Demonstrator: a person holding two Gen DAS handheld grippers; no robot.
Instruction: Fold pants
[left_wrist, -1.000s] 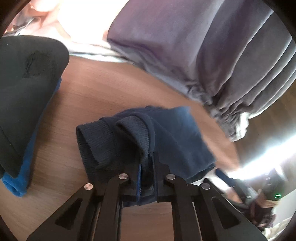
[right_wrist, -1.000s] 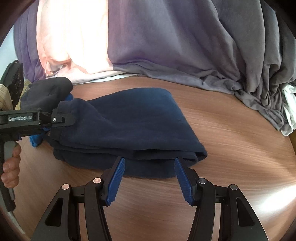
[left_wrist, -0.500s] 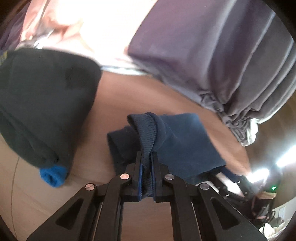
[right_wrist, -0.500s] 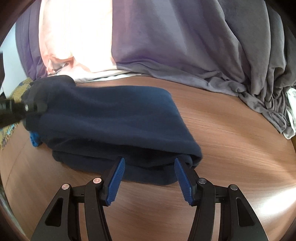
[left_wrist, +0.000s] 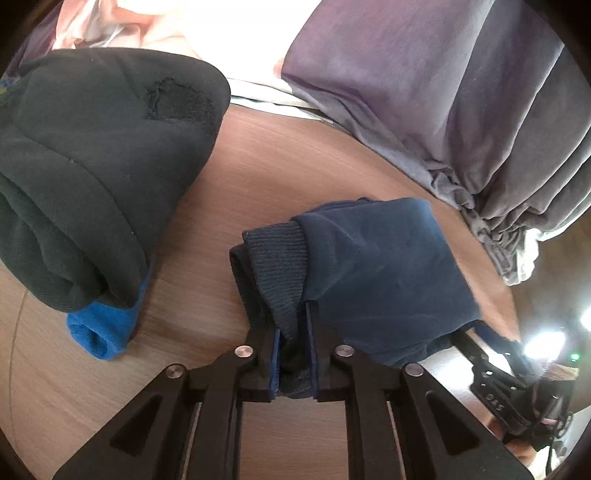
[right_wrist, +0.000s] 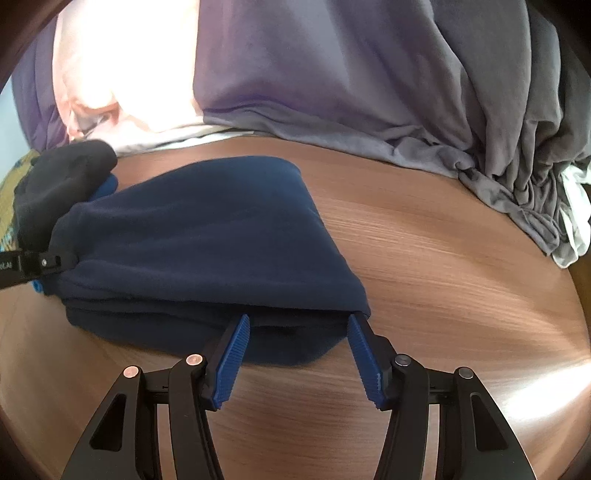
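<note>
The navy blue pants (right_wrist: 207, 251) lie folded in a thick stack on the wooden table (right_wrist: 443, 266). In the left wrist view the pants (left_wrist: 373, 269) show their ribbed cuff (left_wrist: 280, 266) pinched between my left gripper's (left_wrist: 293, 332) blue pads. The left gripper is shut on the cuff end. In the right wrist view the left gripper (right_wrist: 48, 264) holds the stack's left end. My right gripper (right_wrist: 299, 328) is open, its blue pads at the stack's near right edge, straddling it.
A folded black garment with a bright blue edge (left_wrist: 92, 192) lies left of the pants. A pile of grey and purple clothes (right_wrist: 369, 81) fills the back of the table, with pale pink fabric (right_wrist: 122, 74) at back left.
My left gripper has moved with the cuff end, closer to the black garment. The pants stack has shifted nearer my right gripper, whose open pads now reach its edge.
</note>
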